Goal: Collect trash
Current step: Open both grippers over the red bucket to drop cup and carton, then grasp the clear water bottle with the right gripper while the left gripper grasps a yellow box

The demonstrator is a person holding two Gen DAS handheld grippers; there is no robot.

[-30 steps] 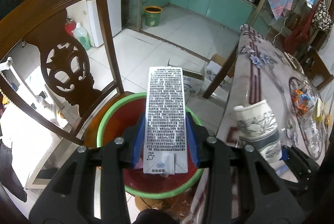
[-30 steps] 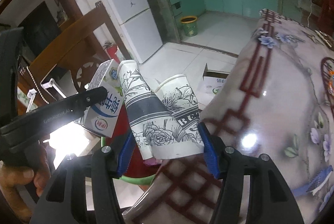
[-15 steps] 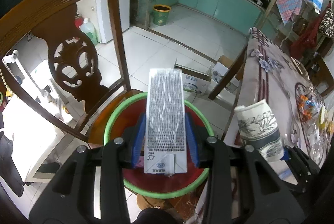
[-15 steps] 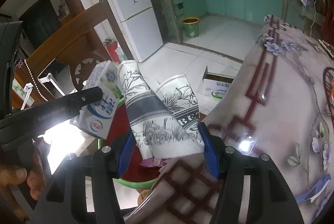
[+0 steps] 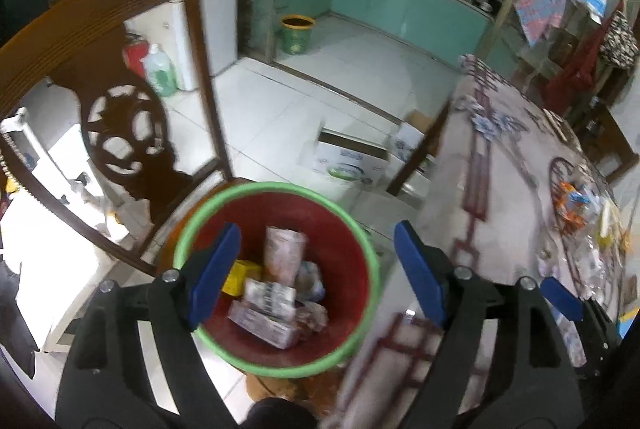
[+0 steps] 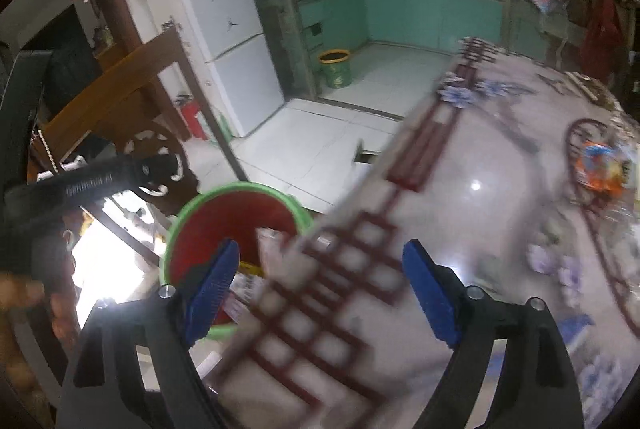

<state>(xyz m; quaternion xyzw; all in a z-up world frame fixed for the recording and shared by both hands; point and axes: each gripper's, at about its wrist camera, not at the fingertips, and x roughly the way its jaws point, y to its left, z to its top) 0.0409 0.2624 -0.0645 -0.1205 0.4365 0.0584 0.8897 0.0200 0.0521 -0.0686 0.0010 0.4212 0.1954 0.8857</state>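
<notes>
My left gripper [image 5: 318, 269] hangs over a red bin with a green rim [image 5: 276, 187]. Its jaws are opening and nothing is between them. Down in the bin lie a printed milk carton [image 5: 264, 321], a flowered paper cup [image 5: 284, 253], a yellow pack [image 5: 240, 277] and crumpled scraps. My right gripper [image 6: 322, 291] hovers over the table's edge, just right of the bin [image 6: 240, 213]. Its jaws are opening too, with nothing between them. The left gripper's black finger [image 6: 108, 177] shows at the left of the right wrist view.
A carved wooden chair [image 5: 120, 133] stands tight against the bin's left. The table [image 6: 460, 197] has a flowered cloth; orange wrappers [image 6: 600, 165] and clear plastic lie at its far right. Cardboard boxes [image 5: 352, 161] sit on the tiled floor. A white fridge [image 6: 224, 29] stands behind.
Both grippers have gone from shut to wide open. The carton has left the left gripper and lies in the bin. The paper cups are gone from the right gripper.
</notes>
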